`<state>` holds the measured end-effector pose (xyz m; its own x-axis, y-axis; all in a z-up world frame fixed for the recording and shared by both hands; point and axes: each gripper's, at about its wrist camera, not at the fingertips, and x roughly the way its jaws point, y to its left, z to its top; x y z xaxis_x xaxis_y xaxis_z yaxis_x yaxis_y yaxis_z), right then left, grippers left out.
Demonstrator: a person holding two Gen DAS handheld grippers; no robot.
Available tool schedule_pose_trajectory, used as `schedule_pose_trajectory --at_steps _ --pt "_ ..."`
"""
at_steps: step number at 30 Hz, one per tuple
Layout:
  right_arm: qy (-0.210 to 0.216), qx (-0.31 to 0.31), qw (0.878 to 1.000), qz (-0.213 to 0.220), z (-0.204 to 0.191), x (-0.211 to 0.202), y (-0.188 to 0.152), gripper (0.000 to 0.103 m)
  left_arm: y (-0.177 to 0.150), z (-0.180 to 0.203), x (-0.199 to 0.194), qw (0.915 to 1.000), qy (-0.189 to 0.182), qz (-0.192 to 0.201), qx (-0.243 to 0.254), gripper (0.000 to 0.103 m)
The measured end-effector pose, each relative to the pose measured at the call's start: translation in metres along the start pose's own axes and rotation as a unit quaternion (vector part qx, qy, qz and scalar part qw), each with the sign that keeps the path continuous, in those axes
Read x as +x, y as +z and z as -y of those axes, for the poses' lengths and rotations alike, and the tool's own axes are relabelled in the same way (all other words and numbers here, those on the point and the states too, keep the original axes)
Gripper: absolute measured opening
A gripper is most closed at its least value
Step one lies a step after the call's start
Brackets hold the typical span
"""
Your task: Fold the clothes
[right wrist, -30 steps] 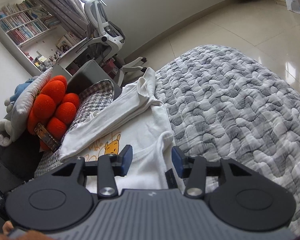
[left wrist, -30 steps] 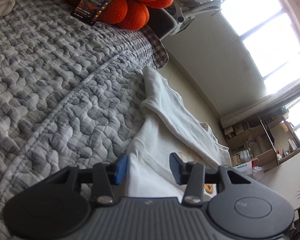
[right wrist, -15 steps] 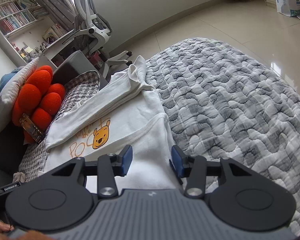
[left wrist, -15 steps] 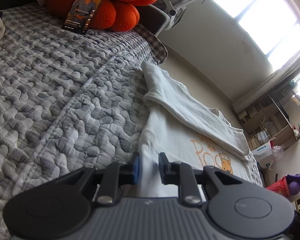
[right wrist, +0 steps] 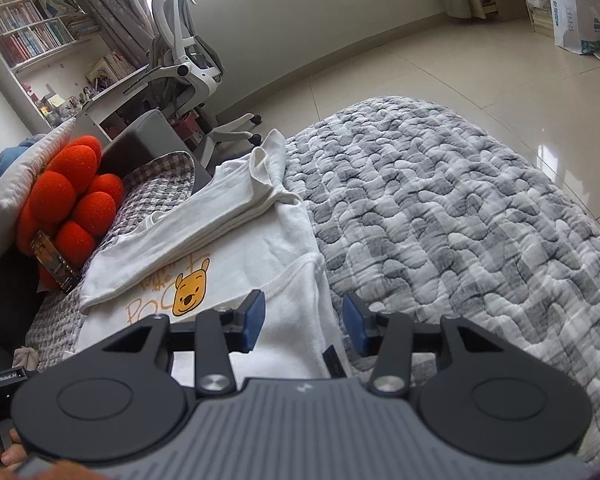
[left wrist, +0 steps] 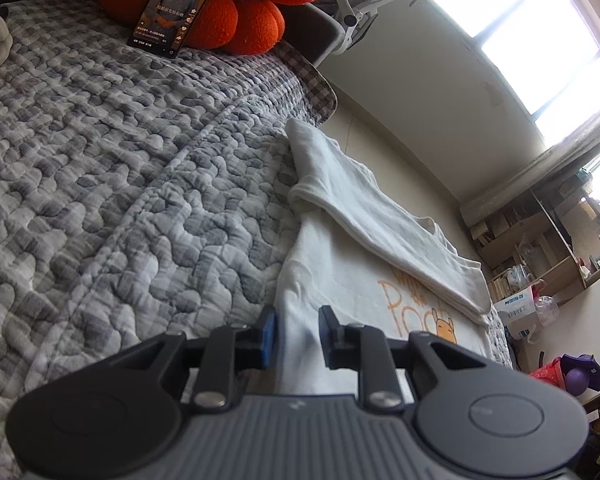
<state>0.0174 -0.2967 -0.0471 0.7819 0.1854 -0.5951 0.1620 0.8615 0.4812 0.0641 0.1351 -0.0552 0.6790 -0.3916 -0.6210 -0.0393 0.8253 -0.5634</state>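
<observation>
A white shirt [left wrist: 340, 280] with a yellow bear print [right wrist: 188, 290] lies flat on a grey quilted bed cover [left wrist: 140, 160]. One long side of the shirt is folded over onto its front [right wrist: 220, 216]. My left gripper [left wrist: 298, 334] sits at the shirt's near left edge, its jaws narrow and pinching the white fabric that fills the gap. My right gripper [right wrist: 304, 322] stands open at the shirt's near right corner. The hem lies between its blue pads [right wrist: 254, 318], which do not press on it.
An orange bobble cushion [left wrist: 240, 20] with a phone [left wrist: 176, 4] leaning on it sits at the head of the bed. A white office chair [right wrist: 184, 60] and bookshelves stand beyond. The quilt [right wrist: 460, 220] spreads right of the shirt. A hand [right wrist: 4, 456] shows bottom left.
My left gripper's jaws have come together on the shirt's near edge. The right gripper's jaws have kept the same width. Both views have tilted slightly.
</observation>
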Motion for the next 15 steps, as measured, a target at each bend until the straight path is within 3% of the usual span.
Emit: schedule_pose_trajectory --at_steps 15 --pt "-0.002 0.005 1.000 -0.001 0.0029 0.0031 -0.0012 0.047 -0.0004 0.0012 0.0032 0.9999 0.007 -0.001 0.009 0.022"
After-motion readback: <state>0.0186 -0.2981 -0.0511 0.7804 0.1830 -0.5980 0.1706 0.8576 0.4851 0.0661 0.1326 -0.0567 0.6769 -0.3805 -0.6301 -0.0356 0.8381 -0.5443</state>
